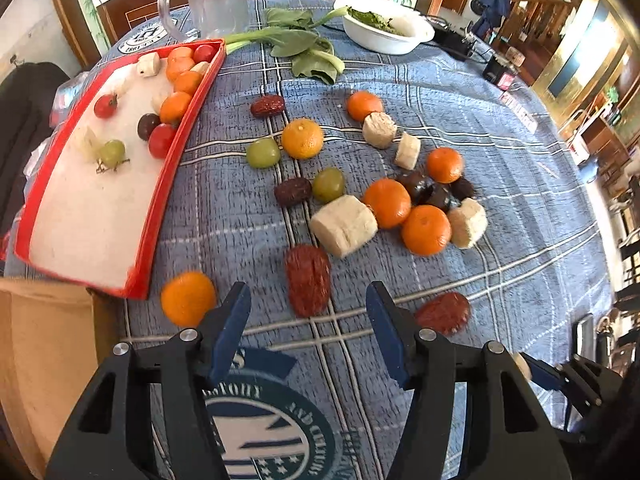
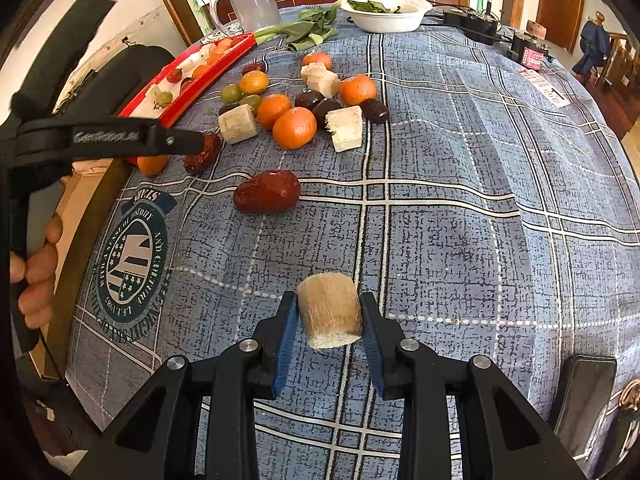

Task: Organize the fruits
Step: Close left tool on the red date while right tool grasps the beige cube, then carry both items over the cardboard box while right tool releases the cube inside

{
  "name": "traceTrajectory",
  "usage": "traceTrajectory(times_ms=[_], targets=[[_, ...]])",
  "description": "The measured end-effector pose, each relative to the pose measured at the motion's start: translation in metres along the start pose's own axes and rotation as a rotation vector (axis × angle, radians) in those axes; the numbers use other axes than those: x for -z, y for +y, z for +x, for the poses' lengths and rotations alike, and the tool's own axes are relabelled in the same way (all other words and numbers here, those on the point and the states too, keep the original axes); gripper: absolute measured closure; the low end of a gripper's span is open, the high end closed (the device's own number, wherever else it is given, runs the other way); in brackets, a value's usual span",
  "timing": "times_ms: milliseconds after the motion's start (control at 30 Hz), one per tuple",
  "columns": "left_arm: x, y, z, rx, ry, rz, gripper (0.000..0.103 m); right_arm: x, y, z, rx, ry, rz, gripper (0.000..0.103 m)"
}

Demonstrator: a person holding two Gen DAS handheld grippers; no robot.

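A pale sugarcane chunk (image 2: 330, 311) sits pinched between the blue pads of the right gripper (image 2: 329, 316), low over the blue plaid tablecloth (image 2: 460, 240) and well apart from the red tray (image 1: 168, 168) — a smooth cylinder, it could squirt free mid-carry. The left gripper (image 1: 308, 312) hangs spread and empty, a red date (image 1: 308, 280) just beyond its tips; nudged, the tangerine (image 1: 187, 298) at the table's edge might roll off.

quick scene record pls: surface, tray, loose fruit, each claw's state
surface: round table under blue plaid cloth
tray: red-rimmed white tray, holding small oranges, cherry tomatoes, a green grape, pale chunks
loose fruit: oranges, green grapes, red dates, dark plums, pale fibrous cane chunks, mid-table
left claw: open, empty, wrinkled red date ahead
right claw: shut on pale cylindrical cane chunk
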State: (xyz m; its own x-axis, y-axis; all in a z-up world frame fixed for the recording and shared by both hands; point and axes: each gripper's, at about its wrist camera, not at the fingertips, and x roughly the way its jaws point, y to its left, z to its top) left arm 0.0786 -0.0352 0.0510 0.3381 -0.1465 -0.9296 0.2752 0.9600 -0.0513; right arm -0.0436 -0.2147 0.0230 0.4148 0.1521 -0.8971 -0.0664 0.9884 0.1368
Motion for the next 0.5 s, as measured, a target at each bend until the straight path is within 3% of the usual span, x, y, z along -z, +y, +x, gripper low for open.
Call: traceTrajectory(times_ms=[333, 400, 500], targets=[[-0.011, 0.001, 0.026, -0.025, 0.041, -0.001, 0.047, 0.001, -0.006, -0.009, -0.013, -0.025, 0.025, 0.071], [-0.011, -0.001, 0.032, -0.013, 0.066, 0.003, 0.081, 0.001, -0.009, -0.01, -0.026, -0.027, 0.045, 0.071], [-0.008, -0.004, 0.034, -0.009, 0.064, 0.024, 0.082, -0.001, -0.011, -0.011, -0.034, -0.029, 0.062, 0.071]])
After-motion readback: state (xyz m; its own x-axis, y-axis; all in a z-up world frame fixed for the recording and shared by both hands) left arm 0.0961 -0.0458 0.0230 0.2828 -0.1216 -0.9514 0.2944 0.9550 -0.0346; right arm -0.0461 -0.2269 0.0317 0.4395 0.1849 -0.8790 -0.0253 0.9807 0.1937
